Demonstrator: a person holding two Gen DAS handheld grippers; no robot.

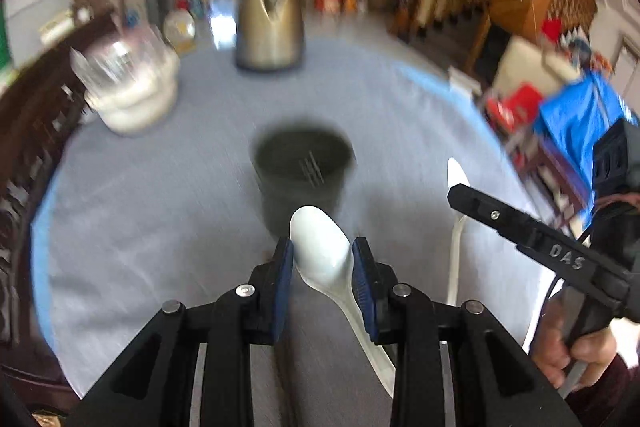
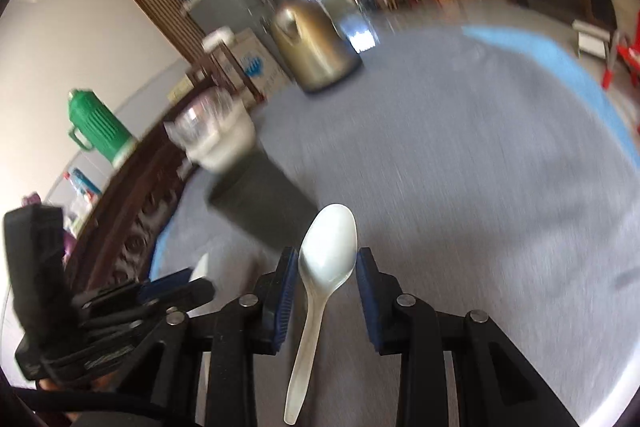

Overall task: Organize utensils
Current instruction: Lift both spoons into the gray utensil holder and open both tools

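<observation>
Holding a white spoon (image 1: 326,259) between its blue pads, the left gripper (image 1: 323,255) hovers just near of a dark cup (image 1: 302,173) on the grey tablecloth (image 1: 160,187). The right gripper (image 2: 328,269) clamps a second white spoon (image 2: 326,255), right of the cup. A gold kettle (image 1: 269,23) stands at the far side.

You see white spoons (image 1: 326,255) (image 2: 326,251) between blue pads (image 1: 284,279) on black grippers, a dark grey cup (image 1: 300,171), gold kettle (image 1: 270,23), green flask (image 2: 100,127), blue-grey tablecloth (image 1: 160,211).
</observation>
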